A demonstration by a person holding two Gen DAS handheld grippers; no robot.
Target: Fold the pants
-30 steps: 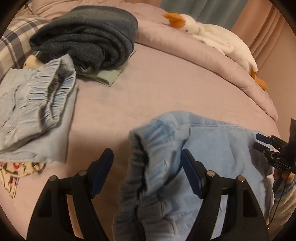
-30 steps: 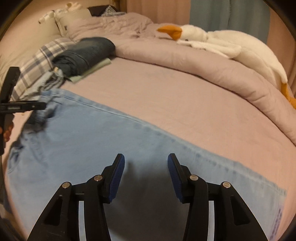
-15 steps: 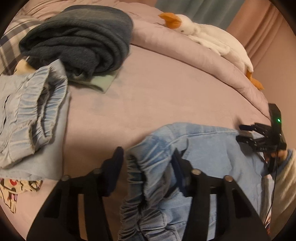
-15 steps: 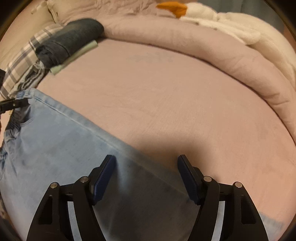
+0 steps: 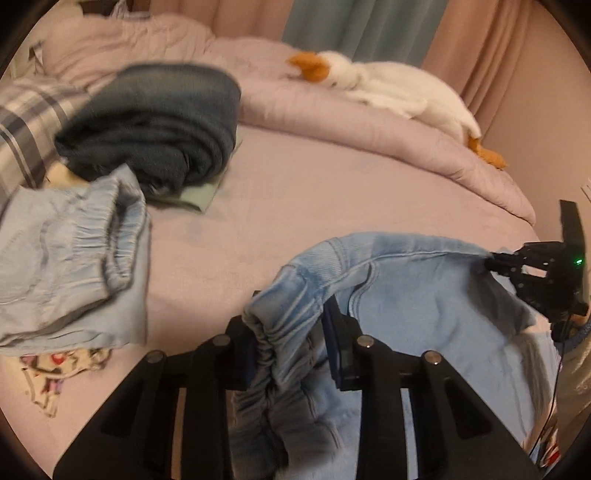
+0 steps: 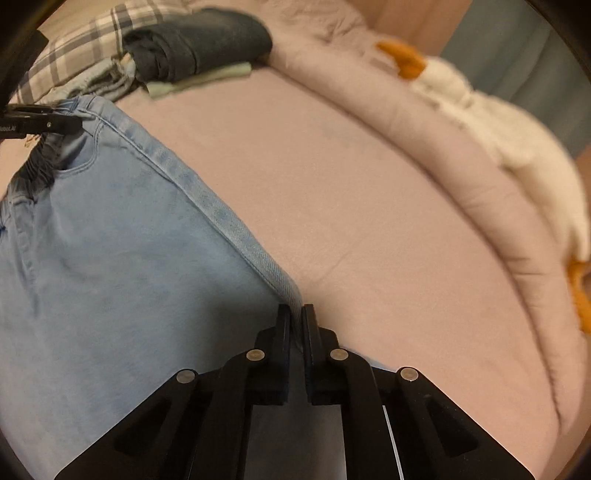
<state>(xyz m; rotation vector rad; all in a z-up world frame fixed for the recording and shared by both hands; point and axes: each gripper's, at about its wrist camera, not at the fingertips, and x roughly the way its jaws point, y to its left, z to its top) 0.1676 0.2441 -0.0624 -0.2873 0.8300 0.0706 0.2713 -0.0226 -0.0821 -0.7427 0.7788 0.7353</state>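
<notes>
Item: light-blue jeans [image 6: 110, 258], elastic waistband, lying on the near part of the mauve bed sheet [image 6: 351, 184]; legs run off to the near right in the right wrist view. Waist end gathered and raised off the sheet in the left wrist view.

Left gripper [image 5: 288, 343]: closed on the bunched waistband [image 5: 284, 332], blue pads pressing the gathers from either side. Half a second ago the pads stood apart around the same fabric; a second ago they were wide.

Right gripper [image 6: 297, 314]: pinched tight on the far side seam [image 6: 221, 214] of the jeans, partway down the leg. Half a second ago its fingers were spread wide above the cloth with nothing held.

Change: both tongs have gone from open to clamped, and the seam between them is now drawn taut and lifted. Judgement: the grasp is complete; the fold itself is not yet begun, likely a carry of this edge across the garment.

Surroundings, left wrist view: folded pale-blue trousers [image 5: 70, 258] near left, over a patterned cloth [image 5: 55, 373]; rolled dark denim [image 5: 155, 122] on a pale-green folded piece [image 5: 199, 192], far left; plaid pillow [image 5: 26, 125]; rolled mauve duvet [image 5: 369, 122] across the far side; plush goose [image 5: 388, 88] on it; curtains [image 5: 351, 26] beyond.
</notes>
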